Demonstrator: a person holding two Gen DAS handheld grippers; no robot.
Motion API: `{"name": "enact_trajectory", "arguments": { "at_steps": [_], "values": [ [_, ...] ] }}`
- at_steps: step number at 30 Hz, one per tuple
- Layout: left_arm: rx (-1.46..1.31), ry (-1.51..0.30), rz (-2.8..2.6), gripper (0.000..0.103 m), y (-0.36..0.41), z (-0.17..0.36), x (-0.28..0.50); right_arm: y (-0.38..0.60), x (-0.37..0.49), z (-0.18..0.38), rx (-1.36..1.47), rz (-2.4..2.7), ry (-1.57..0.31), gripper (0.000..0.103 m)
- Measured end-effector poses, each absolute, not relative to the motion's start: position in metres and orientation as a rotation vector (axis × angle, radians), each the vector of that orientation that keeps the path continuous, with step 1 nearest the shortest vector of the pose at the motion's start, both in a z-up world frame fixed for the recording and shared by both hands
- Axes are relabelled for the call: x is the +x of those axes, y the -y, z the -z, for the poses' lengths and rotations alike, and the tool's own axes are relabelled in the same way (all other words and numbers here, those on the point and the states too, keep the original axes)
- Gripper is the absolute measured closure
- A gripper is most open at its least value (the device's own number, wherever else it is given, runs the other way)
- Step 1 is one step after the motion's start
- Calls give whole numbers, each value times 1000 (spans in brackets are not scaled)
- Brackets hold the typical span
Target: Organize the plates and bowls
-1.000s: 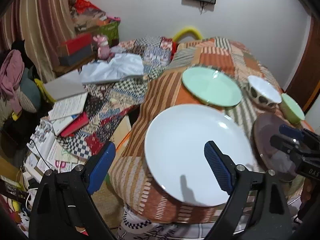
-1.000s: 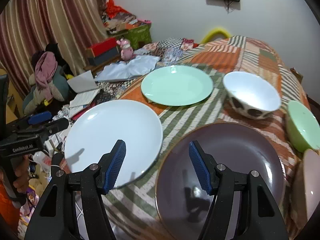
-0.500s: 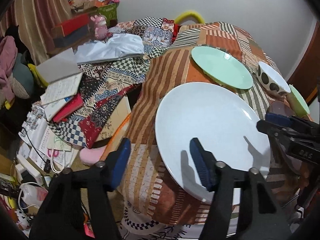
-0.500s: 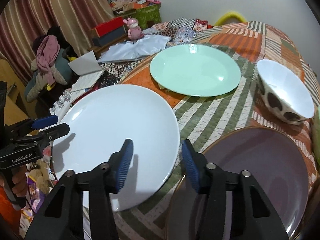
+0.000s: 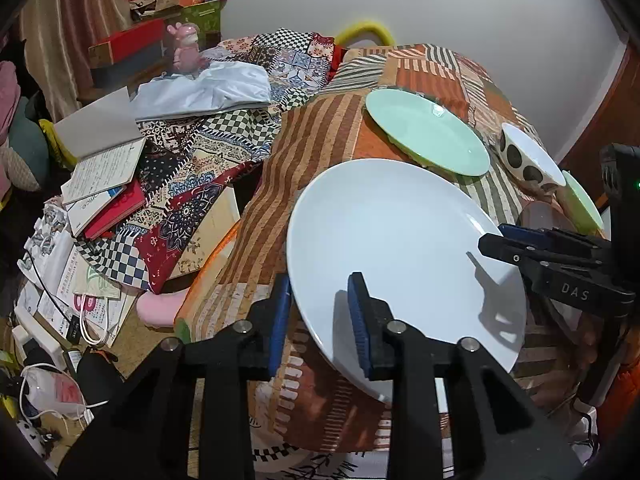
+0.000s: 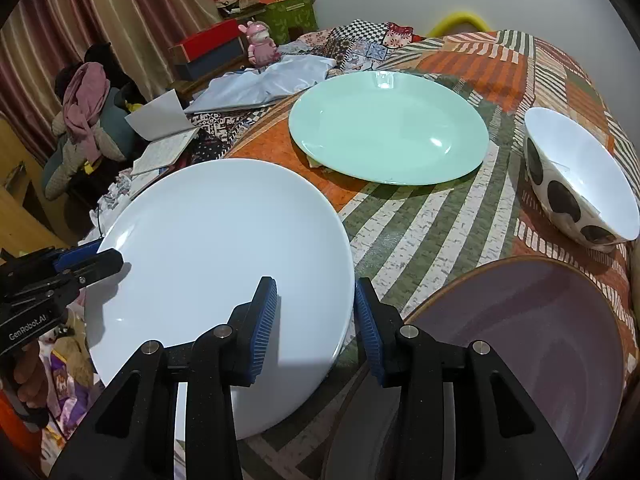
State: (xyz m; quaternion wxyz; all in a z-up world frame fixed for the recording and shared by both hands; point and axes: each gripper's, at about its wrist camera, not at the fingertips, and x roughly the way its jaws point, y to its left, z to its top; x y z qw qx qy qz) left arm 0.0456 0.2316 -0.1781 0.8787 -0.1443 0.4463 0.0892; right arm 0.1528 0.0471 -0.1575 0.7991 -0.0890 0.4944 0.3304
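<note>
On the striped tabletop (image 6: 432, 224), nearest corner: white plate (image 6: 224, 248), overhanging the edge. Left gripper (image 5: 318, 312) and right gripper (image 6: 316, 320) each straddle its rim, jaws closing; pad contact seems made on the left, unclear on the right. Judged rigid, glazed, slippery, breakable; hold opposite rims, keep level.

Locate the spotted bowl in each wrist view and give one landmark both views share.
Left wrist view: the spotted bowl sits far right, upper middle, just right of the green plate.
Right wrist view: the spotted bowl sits at the right edge, mid-height, right of the green plate and above the purple plate.
Shared landmark: the white plate, large in the foreground of both views.
</note>
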Motion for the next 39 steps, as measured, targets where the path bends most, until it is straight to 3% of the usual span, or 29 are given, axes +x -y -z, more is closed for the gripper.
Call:
{"name": "enact_trajectory", "arguments": {
  "at_steps": [25,30,39],
  "values": [
    [-350,-946,-167,75,-241,188,44,-56,143,167,-220,-692,-1069,66],
    [-325,-940,-176,75,-238,185,44,-48,145,163,-167,-685,-1075,76],
    [-306,-899,-193,75,-235,170,40,-39,138,148,-131,-693,-1023,77]
  ]
}}
